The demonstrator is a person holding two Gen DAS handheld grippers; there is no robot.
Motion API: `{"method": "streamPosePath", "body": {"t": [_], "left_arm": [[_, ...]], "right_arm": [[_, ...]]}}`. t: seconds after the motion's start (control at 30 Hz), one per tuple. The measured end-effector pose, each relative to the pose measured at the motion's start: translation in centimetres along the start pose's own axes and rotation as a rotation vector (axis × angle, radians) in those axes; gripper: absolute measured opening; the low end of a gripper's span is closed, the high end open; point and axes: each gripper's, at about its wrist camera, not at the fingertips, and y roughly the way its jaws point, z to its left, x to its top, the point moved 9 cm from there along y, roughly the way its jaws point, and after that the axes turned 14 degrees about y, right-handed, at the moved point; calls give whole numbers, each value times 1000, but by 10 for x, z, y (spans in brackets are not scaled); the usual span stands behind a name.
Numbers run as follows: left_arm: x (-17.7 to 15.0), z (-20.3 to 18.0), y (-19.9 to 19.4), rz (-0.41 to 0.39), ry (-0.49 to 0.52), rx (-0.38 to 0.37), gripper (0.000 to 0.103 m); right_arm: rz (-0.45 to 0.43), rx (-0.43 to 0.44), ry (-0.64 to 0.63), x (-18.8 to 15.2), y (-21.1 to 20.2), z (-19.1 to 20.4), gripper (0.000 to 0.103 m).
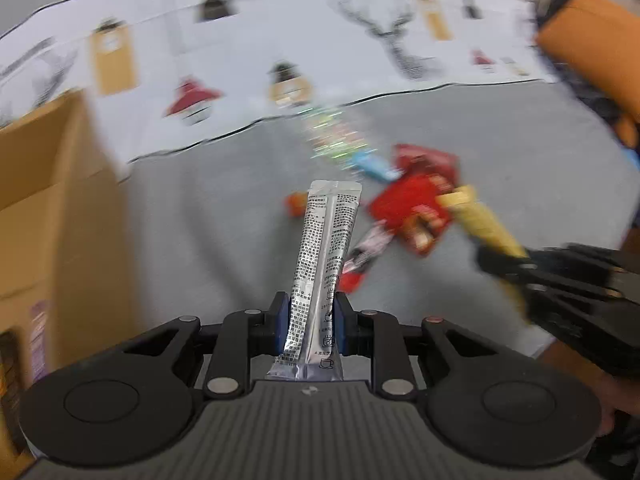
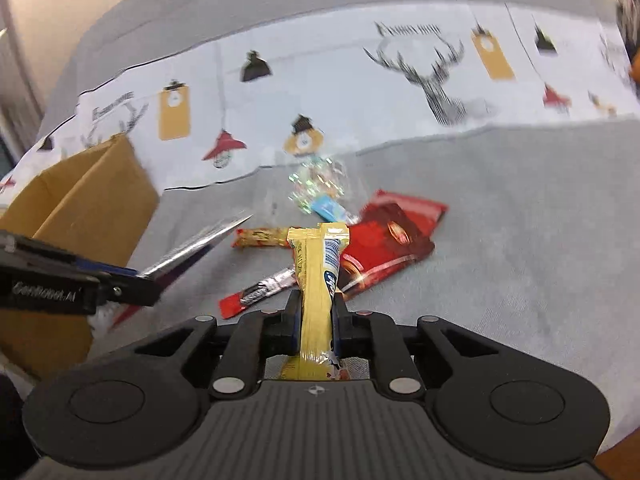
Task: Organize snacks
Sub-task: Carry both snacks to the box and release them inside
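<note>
While lifted clear of the grey cloth: silver stick sachet [image 1: 324, 264] pinched low in left gripper [image 1: 311, 328], yellow snack stick [image 2: 318, 280] pinched likewise in right gripper [image 2: 316, 328].

Both held near one end, long free ends pointing forward over the loose pile, red pouch [image 2: 390, 244] and small wrappers mid-cloth. Cardboard box [image 2: 84, 208] at the cloth's left edge, flaps up. Likely trouble: slick foil slipping or swinging during carry, snagging a flap, or the two grippers colliding if both head boxward together.

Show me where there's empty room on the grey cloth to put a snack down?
Bare grey cloth lies right of the red packet, and between the cardboard box and the snacks. The middle is crowded with wrappers.
</note>
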Motion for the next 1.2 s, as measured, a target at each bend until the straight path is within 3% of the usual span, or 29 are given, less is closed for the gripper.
{"method": "streamPosePath", "body": {"t": [0.1,0.27,0.57,0.67,0.83,0.97,1.2], "left_arm": [[-11,13,-20,-7,-33,18,26],[-22,35,-65,-79,-74,28,26],[-29,86,-182,-307,-147,70,26],[-38,110,-223,-383,-268,-17,26],[-63,151,-286,-519,-360,27,26],[-80,172,-301,-560,-367,79,26],[-120,217,-263,-496,-498,60,26]], "right_arm": [[-4,-20,-73,-7,-11,10,15],[19,22,-13,-19,-32,41,15],[-103,230,-16,16,-101,182,15],[-142,275,-54,27,-122,228,15],[-201,342,-122,35,-160,298,15],[-203,380,-168,33,-167,338,15],[-144,332,-245,15,-128,373,15]]}}
